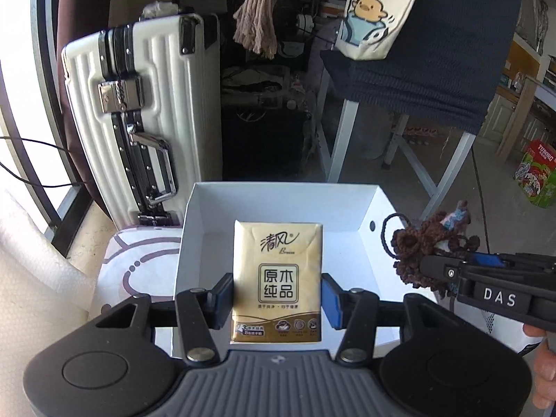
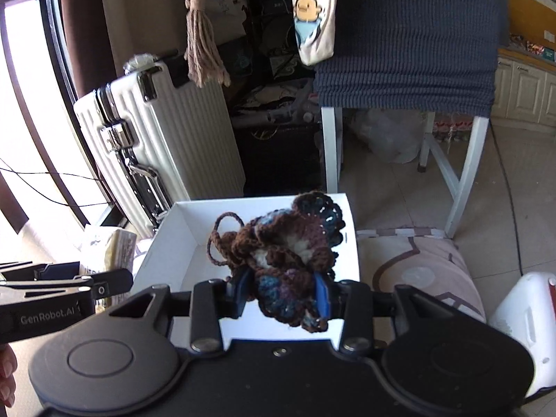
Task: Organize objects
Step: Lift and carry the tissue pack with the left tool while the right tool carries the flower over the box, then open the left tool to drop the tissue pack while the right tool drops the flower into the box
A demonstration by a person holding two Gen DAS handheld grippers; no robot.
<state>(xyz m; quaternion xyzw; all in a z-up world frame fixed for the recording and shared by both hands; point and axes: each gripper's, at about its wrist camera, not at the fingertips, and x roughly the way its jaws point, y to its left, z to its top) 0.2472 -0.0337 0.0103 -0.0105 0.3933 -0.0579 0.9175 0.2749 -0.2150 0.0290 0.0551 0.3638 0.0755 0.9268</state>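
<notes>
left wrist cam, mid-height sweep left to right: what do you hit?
white suitcase → white box with the tissue pack held over it by the left gripper → crocheted piece in the right gripper → Tuborg carton

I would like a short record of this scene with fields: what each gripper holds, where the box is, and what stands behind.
left gripper: shut on the tissue pack, held over the white box
right gripper: shut on the crochet piece, brown, blue and white yarn, also over the box
white box: open top, nothing lying inside in either view; rests on a patterned cushion
behind: white suitcase at left, chair with blue cover at right
hanging on chair: cloth bag with a chick print
</notes>
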